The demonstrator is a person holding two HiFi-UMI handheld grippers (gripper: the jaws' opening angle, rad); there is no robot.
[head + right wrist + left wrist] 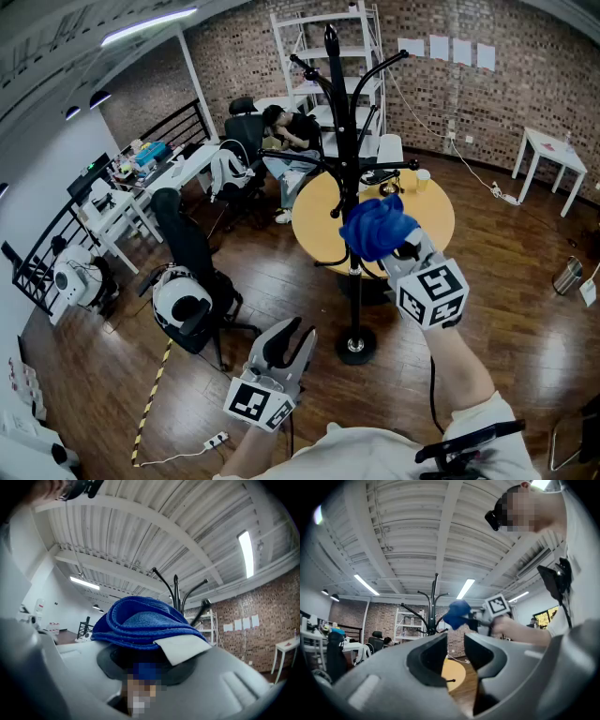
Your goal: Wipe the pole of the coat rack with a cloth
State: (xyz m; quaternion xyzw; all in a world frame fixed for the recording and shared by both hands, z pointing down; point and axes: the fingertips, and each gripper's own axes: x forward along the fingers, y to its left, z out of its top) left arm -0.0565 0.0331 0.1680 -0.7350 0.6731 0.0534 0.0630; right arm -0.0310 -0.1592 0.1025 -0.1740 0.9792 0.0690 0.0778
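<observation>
A black coat rack (pixel 348 178) with curved hooks stands on a round base (pixel 356 346) on the wood floor; its pole (pixel 352 272) runs up the middle of the head view. My right gripper (pixel 401 246) is shut on a bunched blue cloth (pixel 377 226), held against the pole about halfway up. The cloth (pixel 140 624) fills the right gripper view, with the rack's hooks (pixel 177 592) behind it. My left gripper (pixel 284 349) hangs low and left of the base, open and empty. In the left gripper view the rack (pixel 434 603) and the cloth (pixel 456 612) show beyond the jaws.
A round yellow table (pixel 319 220) stands right behind the rack. A black office chair (pixel 192 281) is to the left, desks and a seated person (pixel 291 136) further back. A white side table (pixel 551 159) is at the right wall. A power strip (pixel 216 439) lies on the floor.
</observation>
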